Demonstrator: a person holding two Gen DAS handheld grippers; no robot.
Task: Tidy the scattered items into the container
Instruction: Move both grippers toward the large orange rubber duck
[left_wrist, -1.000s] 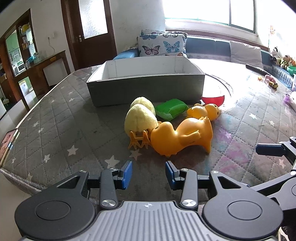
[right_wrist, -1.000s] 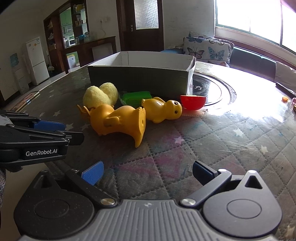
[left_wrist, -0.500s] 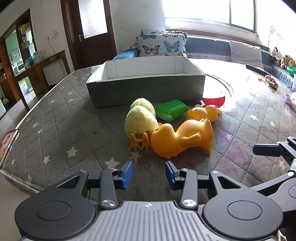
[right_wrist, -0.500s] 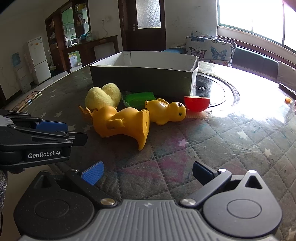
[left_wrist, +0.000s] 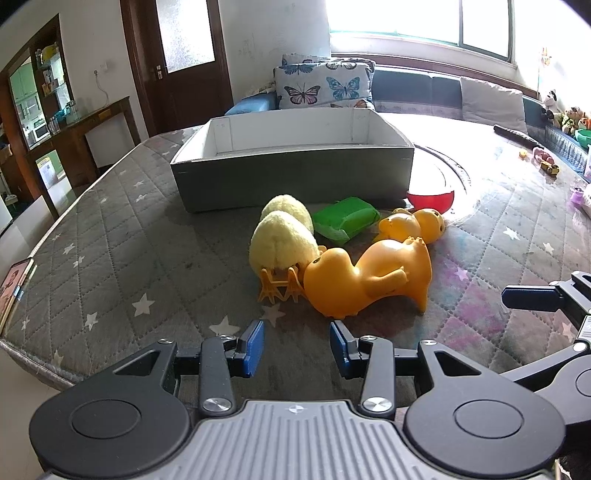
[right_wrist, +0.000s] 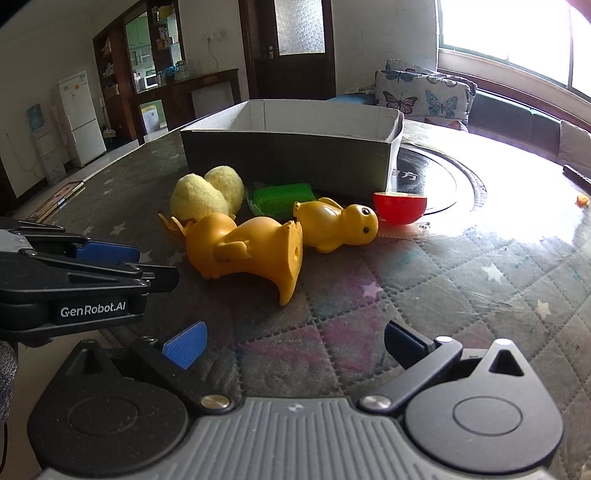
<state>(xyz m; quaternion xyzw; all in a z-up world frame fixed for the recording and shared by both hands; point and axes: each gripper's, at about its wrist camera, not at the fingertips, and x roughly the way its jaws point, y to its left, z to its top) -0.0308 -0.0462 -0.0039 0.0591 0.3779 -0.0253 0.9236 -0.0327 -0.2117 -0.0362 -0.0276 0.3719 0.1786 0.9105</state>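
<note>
Nothing tidied yet: your grey cardboard box (left_wrist: 295, 177) looks empty, mid-table.

Plush chick (left_wrist: 282, 242), green block (left_wrist: 345, 218), two rubber ducks (left_wrist: 369, 282) (right_wrist: 338, 225), red bowl (right_wrist: 399, 207) lie before box's near wall.

Left gripper (left_wrist: 296, 343) part open, right gripper (right_wrist: 293, 341) wide open, both holding nothing, near table's front edge.

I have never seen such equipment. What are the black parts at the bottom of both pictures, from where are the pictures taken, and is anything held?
The black parts are hand-held grippers; a person carries one in each hand. Each has a camera looking forward along its two blue-tipped fingers. One picture comes from the left gripper, the other from the right gripper. Both are open and hold nothing. On the quilted table lie a large orange duck, a small orange duck, a fluffy yellow chick, a green block and a red bowl. Behind them stands a grey box; none of them is inside yet.
</note>
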